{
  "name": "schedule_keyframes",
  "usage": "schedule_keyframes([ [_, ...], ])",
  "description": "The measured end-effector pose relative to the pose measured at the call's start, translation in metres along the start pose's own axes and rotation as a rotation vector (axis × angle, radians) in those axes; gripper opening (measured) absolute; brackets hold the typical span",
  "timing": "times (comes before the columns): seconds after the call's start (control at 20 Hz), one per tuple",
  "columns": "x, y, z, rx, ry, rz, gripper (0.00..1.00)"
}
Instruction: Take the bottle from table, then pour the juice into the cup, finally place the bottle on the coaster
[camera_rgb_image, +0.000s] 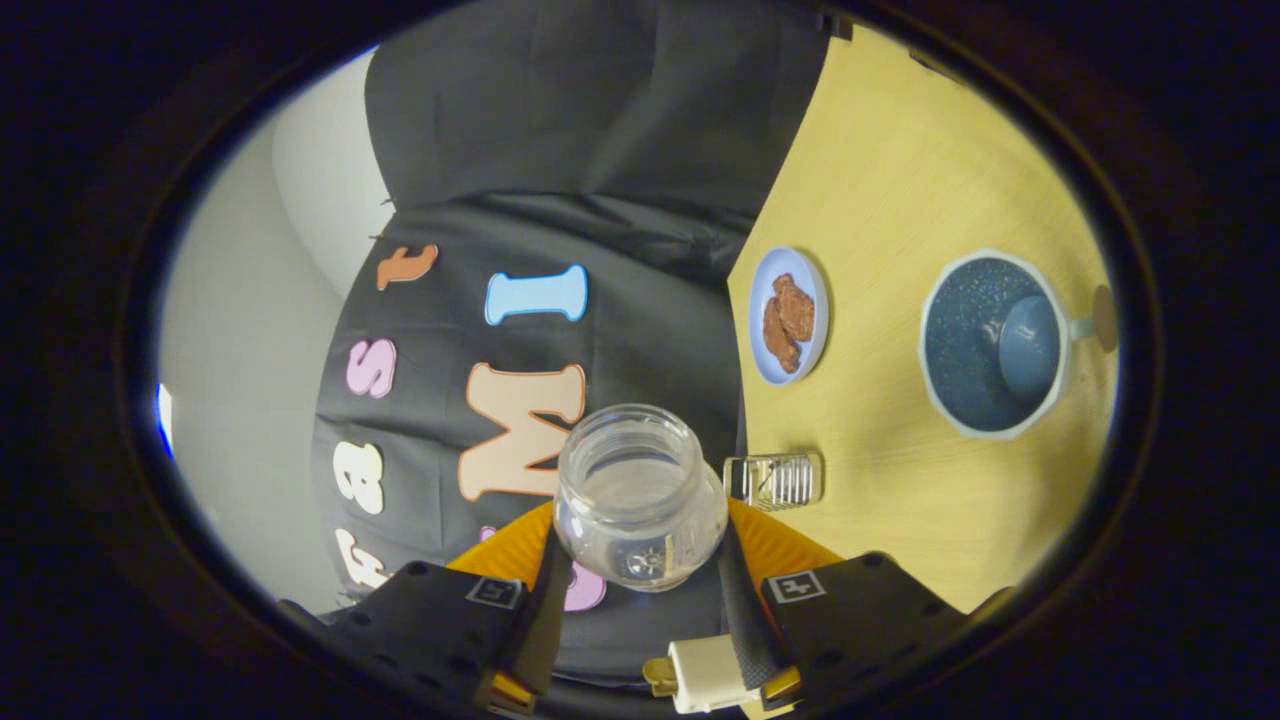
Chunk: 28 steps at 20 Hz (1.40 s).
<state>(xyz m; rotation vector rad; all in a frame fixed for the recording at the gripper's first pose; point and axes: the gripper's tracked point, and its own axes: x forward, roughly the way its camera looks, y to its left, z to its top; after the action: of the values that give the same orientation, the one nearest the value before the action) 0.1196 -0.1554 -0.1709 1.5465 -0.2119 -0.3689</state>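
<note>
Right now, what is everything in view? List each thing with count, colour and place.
bottle: 1, clear glass, open mouth, between the fingers, tilted with the gripper
cup: 1, clear ribbed glass, on the table just beyond the bottle
plate: 1, pale blue, holding brown food, further along the table
pan: 1, dark blue speckled, pale rim, past the cup
table: 1, light wood
gripper: 1, black fingers pressing both sides of the bottle

The gripper (640, 585) hides the bottle's (640, 495) lower body. Behind the bottle, a small ribbed glass (775, 480) is partly covered. The surface (900, 200) is cut off.
</note>
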Motion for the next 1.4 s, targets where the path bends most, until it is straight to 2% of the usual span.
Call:
schedule_keyframes([
  [0.75, 0.009, 0.023, 0.015, 0.136, -0.063, 0.062, 0.73],
  [1.4, 0.008, 0.028, 0.016, 0.202, -0.086, 0.075, 0.73],
])
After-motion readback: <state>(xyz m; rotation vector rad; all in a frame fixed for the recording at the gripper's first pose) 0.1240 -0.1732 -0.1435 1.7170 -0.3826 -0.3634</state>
